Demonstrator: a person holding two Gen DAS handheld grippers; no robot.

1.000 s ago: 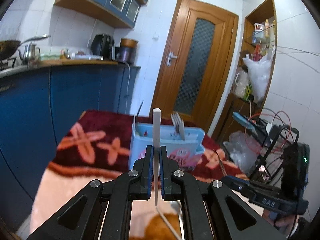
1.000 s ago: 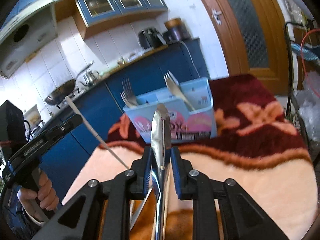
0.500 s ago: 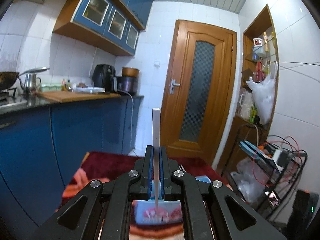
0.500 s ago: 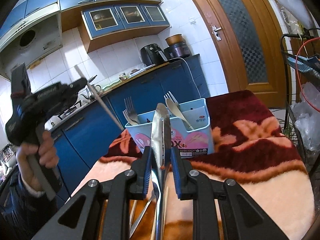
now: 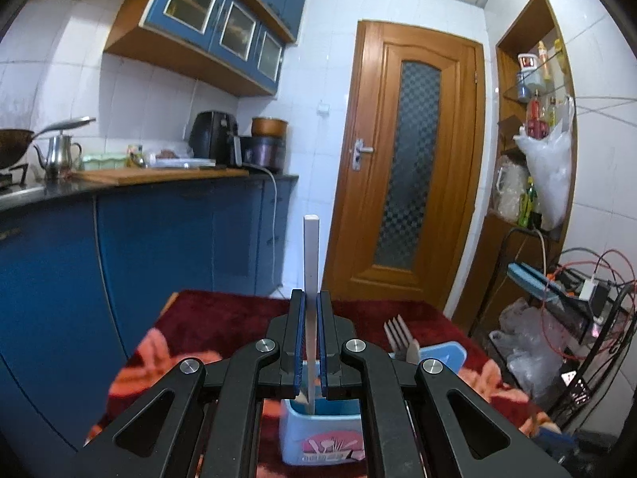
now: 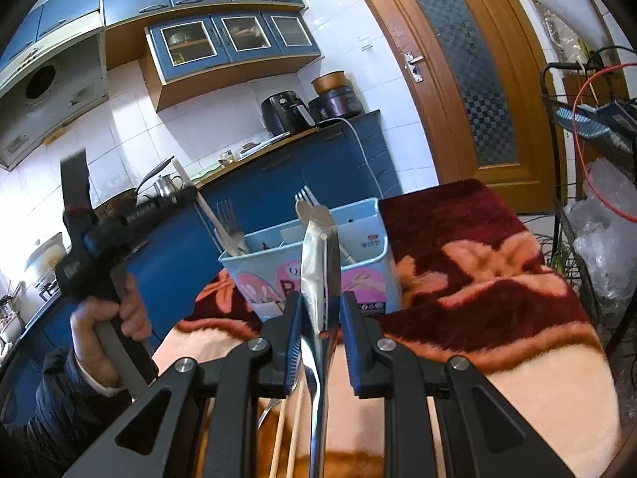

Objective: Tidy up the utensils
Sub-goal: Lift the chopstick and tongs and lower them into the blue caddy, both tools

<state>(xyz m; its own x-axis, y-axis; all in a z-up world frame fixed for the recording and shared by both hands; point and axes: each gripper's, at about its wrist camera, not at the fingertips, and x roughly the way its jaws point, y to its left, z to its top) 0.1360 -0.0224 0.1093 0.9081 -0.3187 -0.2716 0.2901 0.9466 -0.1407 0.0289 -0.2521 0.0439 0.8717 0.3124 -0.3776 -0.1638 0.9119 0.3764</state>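
The utensil holder (image 6: pixel 310 263), a light-blue plastic box with pink artwork on its front, stands upright on the far part of the worktop (image 6: pixel 497 263), which is covered by a dark red and cream floral blanket. Forks (image 6: pixel 229 225) stand in its left compartment; a fork and a spoon lean in the right one.

The left gripper (image 5: pixel 311 342) is pressed together on a white chopstick (image 5: pixel 311 255). The chopstick stands near vertical, its square upper end well above the fingers and its thin lower end inside the rim of the utensil holder (image 5: pixel 322 432). In the right wrist view, the person's hand (image 6: pixel 115 318) holds this gripper's handle at the left of the holder.

The right gripper (image 6: pixel 320 314) pinches a metal spoon (image 6: pixel 318 279) by its shank, with the handle pointing up and forward, short of the holder. Two wooden chopsticks (image 6: pixel 286 430) lie on the worktop beneath this gripper.
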